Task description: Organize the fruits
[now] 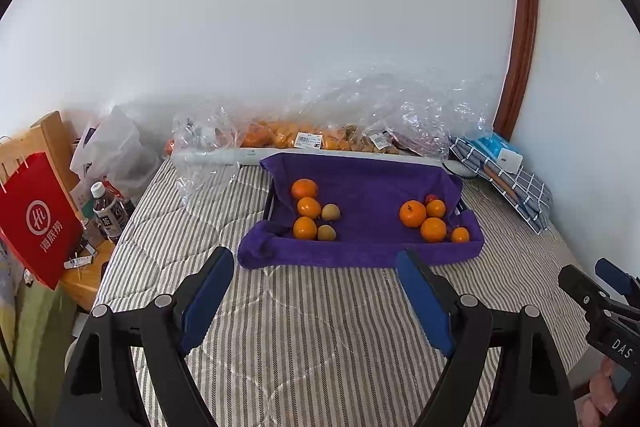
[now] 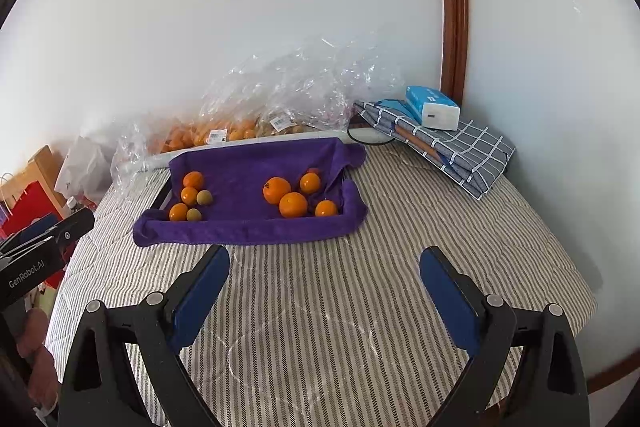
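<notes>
A tray lined with a purple towel lies on a striped bed. At its left end sit three oranges and two small green-brown fruits. At its right end lies a group of several oranges. My left gripper hovers open over the bedding in front of the tray, with nothing between its blue pads. My right gripper is also open and empty, just short of the tray's near edge. Its tip shows at the right edge of the left wrist view.
Clear plastic bags of more orange fruit lie against the wall behind the tray. A folded checked cloth with a blue-white box sits at the back right. A red paper bag and bottles crowd a side table to the left.
</notes>
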{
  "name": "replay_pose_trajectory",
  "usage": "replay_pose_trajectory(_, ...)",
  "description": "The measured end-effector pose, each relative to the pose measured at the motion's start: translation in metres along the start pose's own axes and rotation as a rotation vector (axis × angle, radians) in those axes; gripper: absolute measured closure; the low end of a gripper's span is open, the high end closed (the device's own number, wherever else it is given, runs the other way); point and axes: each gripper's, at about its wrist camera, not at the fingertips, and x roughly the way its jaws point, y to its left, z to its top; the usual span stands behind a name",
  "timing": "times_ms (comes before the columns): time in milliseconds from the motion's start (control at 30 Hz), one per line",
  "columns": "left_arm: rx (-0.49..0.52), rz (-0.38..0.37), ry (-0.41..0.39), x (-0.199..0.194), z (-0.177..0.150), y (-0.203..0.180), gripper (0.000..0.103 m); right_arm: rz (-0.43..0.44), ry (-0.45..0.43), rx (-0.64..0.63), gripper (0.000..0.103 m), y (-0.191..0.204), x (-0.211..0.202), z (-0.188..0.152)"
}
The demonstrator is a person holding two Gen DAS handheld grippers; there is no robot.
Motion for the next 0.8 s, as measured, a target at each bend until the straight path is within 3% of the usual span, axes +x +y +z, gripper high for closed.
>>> replay_pose_trajectory(800,0.013,-0.002,0.008,-0.0038,0.0006,-0.0025,0.02,-0.006,-0.005,0.016,0.008,-0.0032,-0.0021,-0.003)
